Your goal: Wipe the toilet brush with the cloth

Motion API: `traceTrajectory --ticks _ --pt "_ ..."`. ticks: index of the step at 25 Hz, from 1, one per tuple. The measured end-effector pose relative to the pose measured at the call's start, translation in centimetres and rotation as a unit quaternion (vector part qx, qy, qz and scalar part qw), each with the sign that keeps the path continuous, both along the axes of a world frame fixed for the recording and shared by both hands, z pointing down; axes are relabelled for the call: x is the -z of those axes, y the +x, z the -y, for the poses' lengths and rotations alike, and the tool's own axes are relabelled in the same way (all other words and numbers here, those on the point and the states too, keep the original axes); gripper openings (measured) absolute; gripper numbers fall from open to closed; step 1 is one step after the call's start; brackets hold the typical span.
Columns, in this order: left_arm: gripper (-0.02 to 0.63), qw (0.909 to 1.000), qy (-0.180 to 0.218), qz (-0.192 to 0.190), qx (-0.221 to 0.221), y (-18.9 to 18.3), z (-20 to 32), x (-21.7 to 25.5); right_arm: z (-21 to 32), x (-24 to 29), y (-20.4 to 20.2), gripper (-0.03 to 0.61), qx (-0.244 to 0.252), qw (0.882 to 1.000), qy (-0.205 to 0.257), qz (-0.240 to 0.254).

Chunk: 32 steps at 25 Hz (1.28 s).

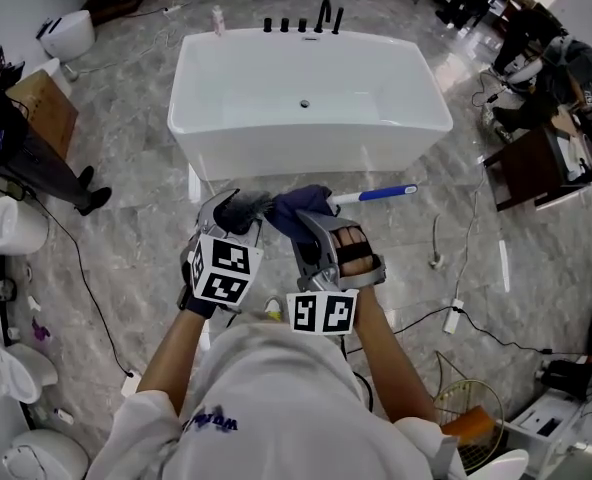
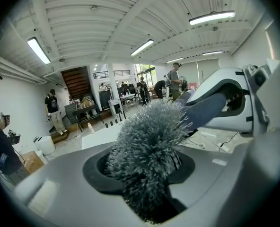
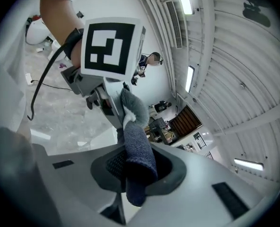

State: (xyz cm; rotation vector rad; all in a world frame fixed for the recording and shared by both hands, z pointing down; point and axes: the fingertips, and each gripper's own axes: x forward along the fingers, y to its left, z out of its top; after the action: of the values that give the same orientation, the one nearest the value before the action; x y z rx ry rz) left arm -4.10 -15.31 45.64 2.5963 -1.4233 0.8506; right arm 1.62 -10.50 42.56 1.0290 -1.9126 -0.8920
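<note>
The left gripper (image 1: pixel 234 213) had its jaws closed on the grey bristle head of the white-and-blue plastic toilet brush (image 1: pixel 376 194). The brush's long axis ran from 9 to 3 o'clock in the head view, handle tip at 3 o'clock. The right gripper (image 1: pixel 304 220), jaws nearly together, clamped the dark blue terry cloth (image 1: pixel 298 206), which met the bristles on their 3 o'clock side. This hand was the nearer to the shaft, so the wipe probably ran along that axis.

Grey toilet brush (image 2: pixel 147 145) bristles stiff, rough; dark blue cloth (image 3: pixel 137 150) nubbly, matt; bathtub (image 1: pixel 306 128) glossy white; floor (image 1: pixel 136 248) polished, marble-look.
</note>
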Motion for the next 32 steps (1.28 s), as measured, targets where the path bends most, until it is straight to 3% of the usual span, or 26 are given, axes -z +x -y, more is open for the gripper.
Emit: traceTrajectory --ticks 3,7,22,32 --pt "0.183 1.0 -0.001 -0.008 -0.001 0.2 -0.1 0.1 -1.0 -0.3 -1.8 0.064 0.022 1.0 -0.002 -0.002" --pt "0.183 1.0 -0.001 -0.007 0.003 -0.5 0.0 -0.1 -0.6 -0.5 -1.5 0.058 0.015 1.0 -0.003 -0.002" --pt "0.183 0.9998 0.014 0.002 0.012 -2.8 0.7 0.1 3.8 0.1 9.0 0.057 -0.109 0.994 -0.005 -0.005" --pt "0.183 0.9998 0.012 0.008 0.014 -4.0 0.3 -0.1 4.9 -0.1 13.6 0.047 -0.166 0.986 0.001 -0.01"
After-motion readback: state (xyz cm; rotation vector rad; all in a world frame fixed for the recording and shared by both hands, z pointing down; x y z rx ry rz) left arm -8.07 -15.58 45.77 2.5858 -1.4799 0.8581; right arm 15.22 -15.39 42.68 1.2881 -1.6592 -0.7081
